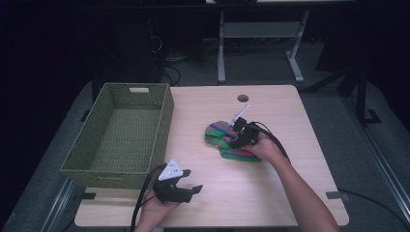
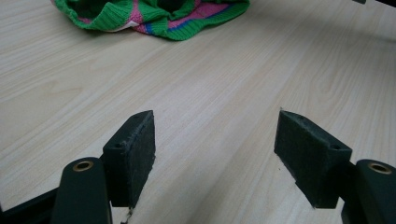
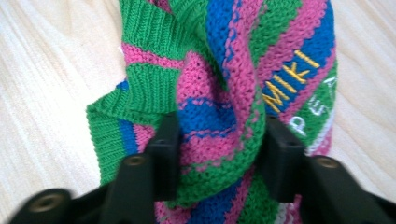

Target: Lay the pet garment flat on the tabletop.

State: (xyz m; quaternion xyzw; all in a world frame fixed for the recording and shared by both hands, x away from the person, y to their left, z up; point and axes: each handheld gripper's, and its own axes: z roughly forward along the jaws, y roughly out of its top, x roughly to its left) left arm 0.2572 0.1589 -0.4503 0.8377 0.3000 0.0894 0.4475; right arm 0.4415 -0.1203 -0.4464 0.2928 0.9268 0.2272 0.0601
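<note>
A knitted garment (image 1: 220,137) striped in green, pink and blue lies crumpled on the wooden table (image 1: 270,188), right of centre. My right gripper (image 1: 236,141) comes down on it from the right, and in the right gripper view (image 3: 219,154) both jaws press a bunched fold of the knit (image 3: 219,93) between them. My left gripper (image 1: 191,186) rests low near the table's front edge, its jaws wide apart with nothing between them (image 2: 215,154). Beyond them in that view, the garment (image 2: 154,16) lies farther off on the table.
A green woven basket (image 1: 165,121) stands on the table's left side, its inside bare. A round cable hole (image 1: 242,98) sits near the far edge. A desk frame (image 1: 221,53) and cables stand on the dark floor behind the table.
</note>
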